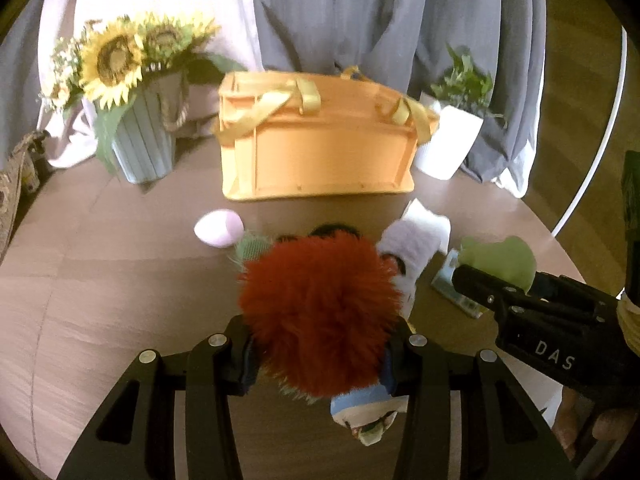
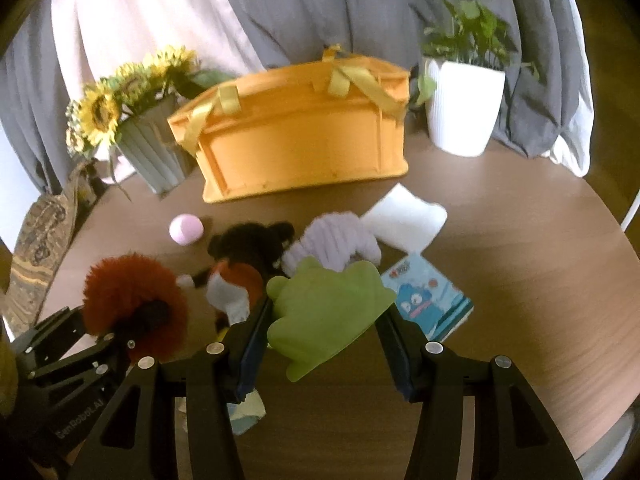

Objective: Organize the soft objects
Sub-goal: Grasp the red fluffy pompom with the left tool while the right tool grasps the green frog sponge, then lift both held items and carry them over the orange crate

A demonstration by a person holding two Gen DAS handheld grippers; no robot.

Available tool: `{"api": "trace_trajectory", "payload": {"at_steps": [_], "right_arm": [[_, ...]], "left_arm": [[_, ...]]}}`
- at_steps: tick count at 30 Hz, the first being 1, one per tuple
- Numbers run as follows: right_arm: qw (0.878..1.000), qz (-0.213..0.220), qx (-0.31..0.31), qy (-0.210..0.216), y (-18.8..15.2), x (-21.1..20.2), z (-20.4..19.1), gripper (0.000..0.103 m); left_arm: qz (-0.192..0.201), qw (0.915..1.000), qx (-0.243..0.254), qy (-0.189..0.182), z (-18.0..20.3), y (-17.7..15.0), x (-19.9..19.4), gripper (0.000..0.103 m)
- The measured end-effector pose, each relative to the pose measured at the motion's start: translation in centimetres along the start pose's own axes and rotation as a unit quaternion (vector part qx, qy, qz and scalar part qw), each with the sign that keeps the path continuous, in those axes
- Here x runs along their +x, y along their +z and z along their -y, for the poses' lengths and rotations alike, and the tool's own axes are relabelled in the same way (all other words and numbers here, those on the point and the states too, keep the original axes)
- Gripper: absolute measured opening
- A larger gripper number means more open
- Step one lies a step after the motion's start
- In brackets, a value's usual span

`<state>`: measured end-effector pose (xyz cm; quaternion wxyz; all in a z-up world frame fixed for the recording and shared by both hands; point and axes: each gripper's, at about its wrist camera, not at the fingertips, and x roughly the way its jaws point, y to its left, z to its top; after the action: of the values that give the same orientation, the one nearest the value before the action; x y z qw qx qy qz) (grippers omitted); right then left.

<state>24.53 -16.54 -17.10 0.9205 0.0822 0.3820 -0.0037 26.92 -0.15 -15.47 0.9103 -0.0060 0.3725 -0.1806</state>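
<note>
Rust-red fluffy toy [image 1: 320, 312] clamped in left gripper [image 1: 320, 360], green plush [image 2: 326, 312] pinched in right gripper [image 2: 324, 344]; both look light, compressible, best gripped mid-body.

Round brown table [image 2: 520, 280] bearing soft items and décor.
At the rear stand an orange basket [image 2: 296, 152], a sunflower pot [image 2: 156, 156] and a white planter [image 2: 460, 108]; nearer lie a pink egg [image 2: 186, 229], black plush [image 2: 248, 244], lilac plush [image 2: 336, 240], white cloth [image 2: 404, 216] and blue booklet [image 2: 428, 300].
</note>
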Motion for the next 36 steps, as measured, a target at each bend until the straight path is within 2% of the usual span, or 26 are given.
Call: {"api": "trace_trajectory", "payload": {"at_steps": [21,36], "right_arm": [[0.995,0.096,-0.012,0.017,5.7,-5.3,-0.7,0.054],[0.987,0.157,-0.014,0.031,10.2,-6.7,-0.9,0.054]], "left_arm": [[0.095,0.9951,0.018,0.021,1.2,6.6,-4.6,0.046],[0.162,0.9858,0.031,0.034,1.6,11.7,-5.9,0.046]]}}
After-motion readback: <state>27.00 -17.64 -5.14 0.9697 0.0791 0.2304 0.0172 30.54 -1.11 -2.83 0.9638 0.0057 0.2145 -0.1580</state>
